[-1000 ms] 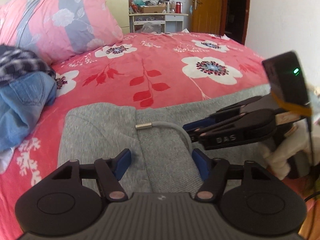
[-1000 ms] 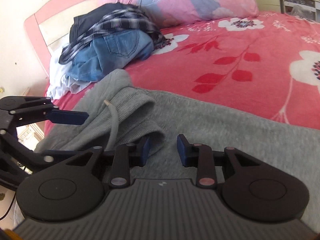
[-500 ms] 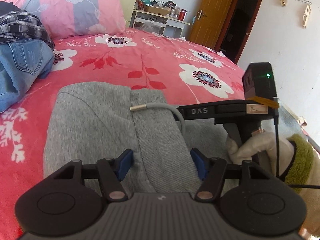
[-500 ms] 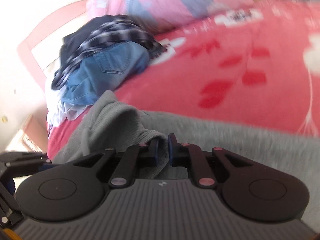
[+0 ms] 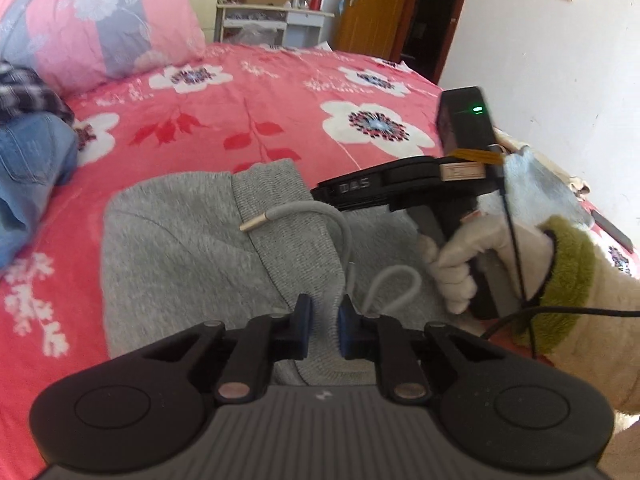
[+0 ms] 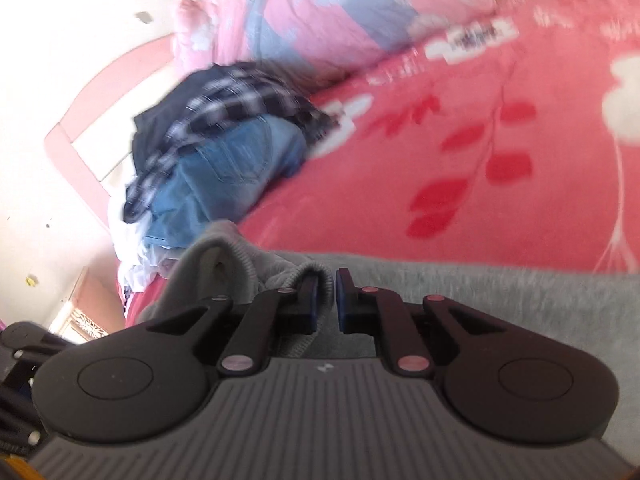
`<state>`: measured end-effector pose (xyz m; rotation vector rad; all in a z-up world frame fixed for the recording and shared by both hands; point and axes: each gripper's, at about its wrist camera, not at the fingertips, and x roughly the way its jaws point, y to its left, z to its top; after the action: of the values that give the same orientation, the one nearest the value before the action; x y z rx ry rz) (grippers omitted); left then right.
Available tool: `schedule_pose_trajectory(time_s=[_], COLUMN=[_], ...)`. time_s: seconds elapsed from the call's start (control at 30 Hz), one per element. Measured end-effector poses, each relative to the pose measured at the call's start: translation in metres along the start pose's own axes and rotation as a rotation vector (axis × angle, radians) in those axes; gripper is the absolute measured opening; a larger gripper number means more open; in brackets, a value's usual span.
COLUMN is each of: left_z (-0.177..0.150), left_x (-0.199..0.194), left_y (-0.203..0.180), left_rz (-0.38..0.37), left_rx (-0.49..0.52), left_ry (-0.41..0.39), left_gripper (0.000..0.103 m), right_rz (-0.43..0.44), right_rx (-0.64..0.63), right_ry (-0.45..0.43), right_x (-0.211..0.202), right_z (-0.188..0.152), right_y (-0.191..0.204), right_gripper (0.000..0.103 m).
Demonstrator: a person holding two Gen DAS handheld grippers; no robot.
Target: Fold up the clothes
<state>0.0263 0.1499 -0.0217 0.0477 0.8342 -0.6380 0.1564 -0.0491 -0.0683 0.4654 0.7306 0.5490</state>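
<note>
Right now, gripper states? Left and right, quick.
Left gripper: shut on the grey hoodie, at the hood's ribbed edge.
Right gripper: shut on the hoodie, pinching a fold of grey fabric.

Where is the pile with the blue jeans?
The blue jeans lie far left in both views, near the headboard, under a checked shirt, beside the pink pillow, past the grey hoodie.

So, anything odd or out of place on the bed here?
A loose heap of clothes lies unfolded by the pillow. On the grey hoodie, one drawstring arches free over the hood.
</note>
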Motion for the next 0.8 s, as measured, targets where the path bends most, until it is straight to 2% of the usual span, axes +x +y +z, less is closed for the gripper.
schedule_pose_trajectory(time_s=[0.1, 0.23, 0.37, 0.57, 0.6, 0.8], left_z=[-0.001, -0.004, -0.007, -0.011, -0.012, -0.021], left_x=[0.013, 0.016, 0.016, 0.015, 0.015, 0.012], left_y=[0.012, 0.011, 0.012, 0.014, 0.015, 0.022], left_rz=[-0.076, -0.078, -0.087, -0.090, -0.092, -0.111], left_rx=[-0.079, -0.064, -0.069, -0.088, -0.092, -0.127], left_ry=[0.011, -0.003, -0.015, -0.033, -0.037, -0.074], left_gripper=[0.022, 0.026, 0.026, 0.032, 0.032, 0.034], right_rz=[0.056, 0.168, 0.230, 0.323, 0.339, 0.192], right_rx=[0.169, 0.409, 0.515, 0.654, 0.678, 0.542], right_ry=[0.019, 0.002, 0.001, 0.002, 0.002, 0.088], right_x=[0.007, -0.013, -0.017, -0.020, -0.020, -0.021], right_z=[-0.008, -0.020, -0.029, -0.041, -0.043, -0.031], right_y=[-0.024, -0.050, -0.054, -0.058, -0.058, -0.029], right_gripper=[0.010, 0.012, 0.020, 0.044, 0.045, 0.050])
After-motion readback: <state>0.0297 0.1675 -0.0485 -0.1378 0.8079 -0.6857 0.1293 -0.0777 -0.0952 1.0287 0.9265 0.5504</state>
